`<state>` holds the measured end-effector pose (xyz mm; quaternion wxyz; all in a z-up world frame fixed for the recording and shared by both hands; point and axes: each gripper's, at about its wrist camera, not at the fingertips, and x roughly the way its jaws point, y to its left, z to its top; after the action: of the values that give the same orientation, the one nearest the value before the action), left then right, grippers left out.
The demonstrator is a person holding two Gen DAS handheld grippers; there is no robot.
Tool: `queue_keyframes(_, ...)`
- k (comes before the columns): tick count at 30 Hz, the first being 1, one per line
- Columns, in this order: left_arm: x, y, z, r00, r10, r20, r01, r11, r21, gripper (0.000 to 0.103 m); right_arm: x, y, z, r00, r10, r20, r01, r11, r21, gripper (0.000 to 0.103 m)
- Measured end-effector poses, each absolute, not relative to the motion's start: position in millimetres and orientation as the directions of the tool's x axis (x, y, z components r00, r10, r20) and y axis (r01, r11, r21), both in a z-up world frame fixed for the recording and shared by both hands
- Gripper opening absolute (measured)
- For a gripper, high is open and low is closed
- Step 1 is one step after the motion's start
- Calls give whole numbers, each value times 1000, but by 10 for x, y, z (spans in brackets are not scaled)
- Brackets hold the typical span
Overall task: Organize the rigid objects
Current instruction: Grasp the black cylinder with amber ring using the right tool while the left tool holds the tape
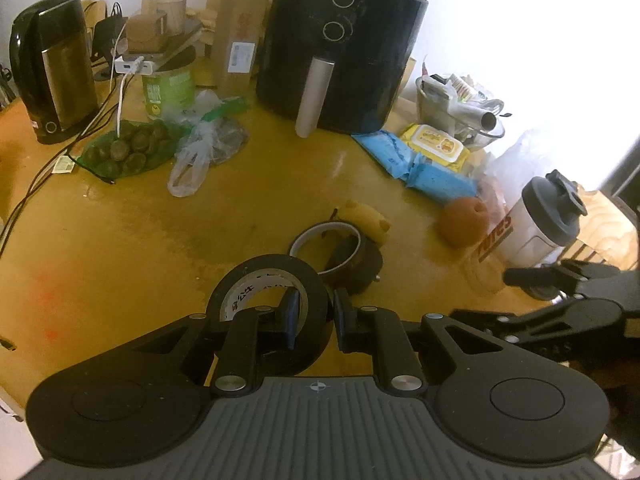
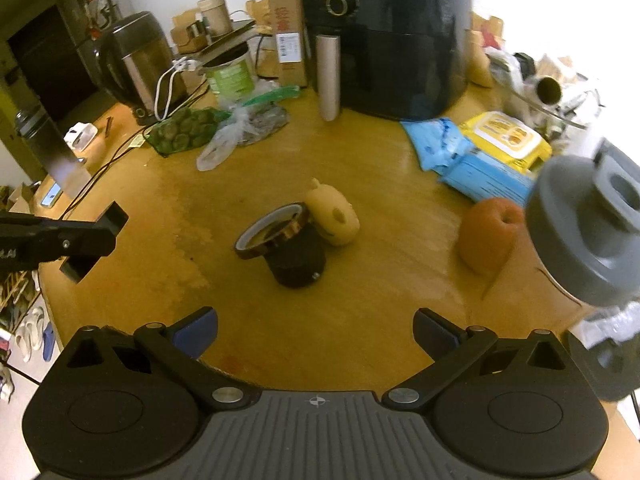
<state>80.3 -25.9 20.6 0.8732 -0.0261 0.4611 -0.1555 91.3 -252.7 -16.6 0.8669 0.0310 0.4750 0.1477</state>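
From the left wrist, the left gripper (image 1: 314, 318) is clamped on the wall of a black tape roll (image 1: 269, 312) — one finger inside the ring, the other outside — held above the yellow table (image 1: 120, 240), with a brown tape roll (image 1: 326, 242) leaning on a black cylinder (image 1: 356, 268) just beyond and a yellow toy (image 1: 366, 220) behind them. From the right wrist, the right gripper (image 2: 315, 334) hangs over the table with its jaws spread wide and nothing between them — the brown tape roll (image 2: 272, 232), black cylinder (image 2: 298, 266) and yellow toy (image 2: 332, 216) sit together ahead, an orange fruit (image 2: 488, 236) to the right beside a grey-lidded shaker bottle (image 2: 588, 236)
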Motion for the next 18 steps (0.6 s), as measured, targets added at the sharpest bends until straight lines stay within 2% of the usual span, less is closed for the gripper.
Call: queue_keyframes(18,549,-231,402,594,-208,-777,226,970,-87,18,1310,-2152,-448,475,309,-824,-339,928,153,103)
